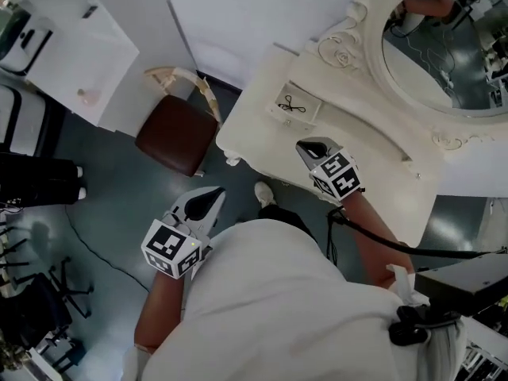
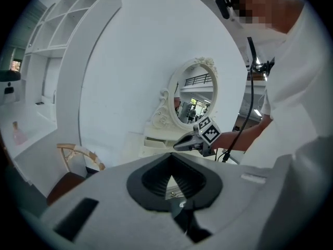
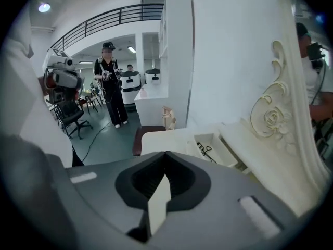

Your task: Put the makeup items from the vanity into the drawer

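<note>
Drawer [image 3: 218, 144] in the vanity [image 1: 373, 165] stands open, black item [image 1: 292, 105] inside.

You've got a white vanity [image 1: 258, 137] w/ mirror [image 1: 444, 50]; its drawer [image 1: 308, 111] is open, small black item [image 1: 292, 105] inside.

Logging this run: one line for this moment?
left hand-held gripper: shut, empty | right hand-held gripper: shut, empty, over vanity | drawer: open, black item inside

Staged lab hall: vanity [image 1: 266, 143], railed mezzanine [image 3: 106, 19]
</note>
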Available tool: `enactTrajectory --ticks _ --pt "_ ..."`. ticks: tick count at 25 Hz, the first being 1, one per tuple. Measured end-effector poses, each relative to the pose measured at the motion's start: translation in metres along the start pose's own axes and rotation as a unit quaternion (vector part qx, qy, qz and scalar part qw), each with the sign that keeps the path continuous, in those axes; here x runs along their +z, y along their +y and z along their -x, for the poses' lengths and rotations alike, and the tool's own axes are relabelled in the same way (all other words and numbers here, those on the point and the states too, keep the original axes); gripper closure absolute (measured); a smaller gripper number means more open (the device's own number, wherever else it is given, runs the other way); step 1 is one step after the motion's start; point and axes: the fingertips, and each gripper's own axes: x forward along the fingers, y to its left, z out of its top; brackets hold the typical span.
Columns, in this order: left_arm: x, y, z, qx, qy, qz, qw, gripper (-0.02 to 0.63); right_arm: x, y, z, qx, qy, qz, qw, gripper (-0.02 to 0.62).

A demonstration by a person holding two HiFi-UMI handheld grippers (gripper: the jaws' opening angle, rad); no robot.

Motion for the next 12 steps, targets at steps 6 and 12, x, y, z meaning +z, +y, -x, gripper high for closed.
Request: enactTrajectory --ticks 6,12 --pt "-0.015 -0.028 0.015 -0.048 0.004 -0.023 0.9986 0.609 -0.028 0.066 0.041 -0.013 -0.021 -0.042 0.999 0.594" --pt "-0.038 -0.057 0.034 -0.078 0.013 -0.038 0.9962 0.609 -0.049 0.118 0.07 -0.025 -0.032 -0.054 0.998 0.594"
